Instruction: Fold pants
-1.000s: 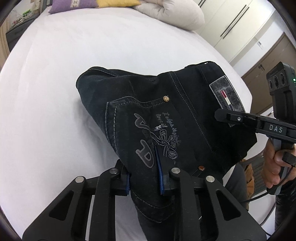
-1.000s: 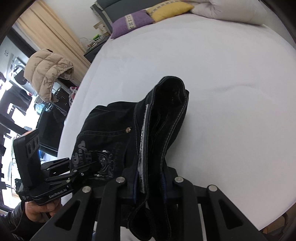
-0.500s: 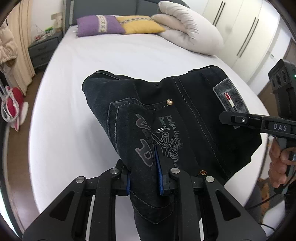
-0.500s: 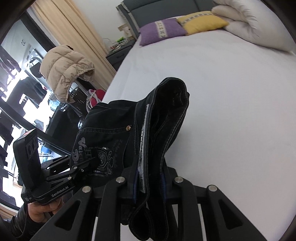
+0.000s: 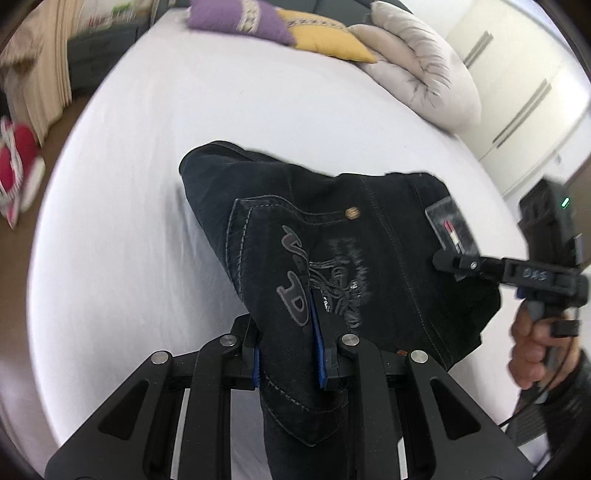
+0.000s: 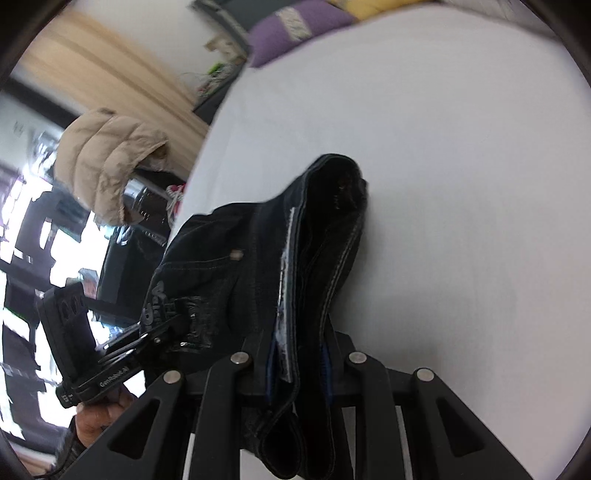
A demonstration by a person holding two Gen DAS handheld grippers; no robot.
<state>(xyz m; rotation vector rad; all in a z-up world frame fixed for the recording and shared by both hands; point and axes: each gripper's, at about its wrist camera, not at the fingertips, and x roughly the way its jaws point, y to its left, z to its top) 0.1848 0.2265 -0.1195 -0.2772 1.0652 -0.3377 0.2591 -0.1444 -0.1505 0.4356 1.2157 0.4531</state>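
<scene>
Black jeans (image 5: 332, 240) with a grey printed back pocket and a waist patch hang folded above the white bed (image 5: 147, 184). My left gripper (image 5: 290, 354) is shut on the jeans at the pocket corner. My right gripper (image 6: 299, 365) is shut on the waistband edge of the jeans (image 6: 317, 236). The right gripper also shows in the left wrist view (image 5: 447, 260), clamped by the patch. The left gripper shows in the right wrist view (image 6: 155, 338), held by a hand. The cloth spans between the two grippers, bunched.
A purple pillow (image 5: 236, 16), a yellow pillow (image 5: 325, 35) and a rolled grey duvet (image 5: 421, 70) lie at the bed's head. White wardrobes (image 5: 524, 96) stand right. A beige jacket (image 6: 107, 155) hangs left of the bed. Red shoes (image 5: 14, 166) lie on the floor.
Both grippers have kept their hold on the jeans. The views have tilted and shifted, with blur, and the jeans have moved with the grippers over the bed.
</scene>
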